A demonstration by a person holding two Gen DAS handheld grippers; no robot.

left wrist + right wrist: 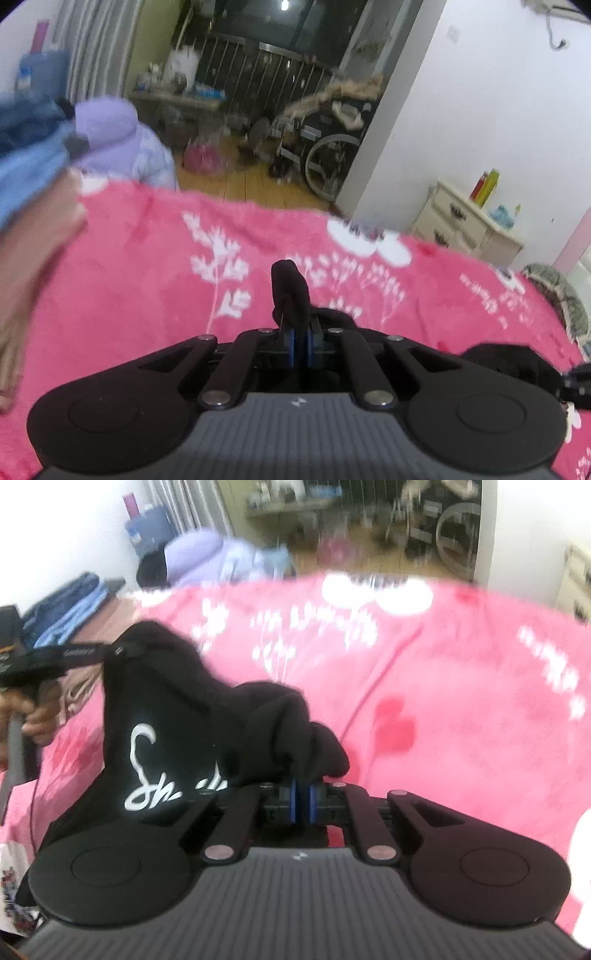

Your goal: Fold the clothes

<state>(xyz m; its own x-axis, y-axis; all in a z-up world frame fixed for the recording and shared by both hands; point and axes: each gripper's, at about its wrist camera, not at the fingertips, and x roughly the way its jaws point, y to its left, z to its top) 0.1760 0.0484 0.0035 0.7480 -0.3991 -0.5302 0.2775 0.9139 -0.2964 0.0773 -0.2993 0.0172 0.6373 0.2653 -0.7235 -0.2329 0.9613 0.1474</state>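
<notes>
Pinching one black garment (177,716) between closed jaws, the left gripper (291,317) and right gripper (303,786) each grip a bunched edge, stretching it above the pink blanket (461,686).

Black garment (192,709) hides both tools' fingertips.

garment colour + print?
Black garment with white script lettering; clearest in the right wrist view.
</notes>
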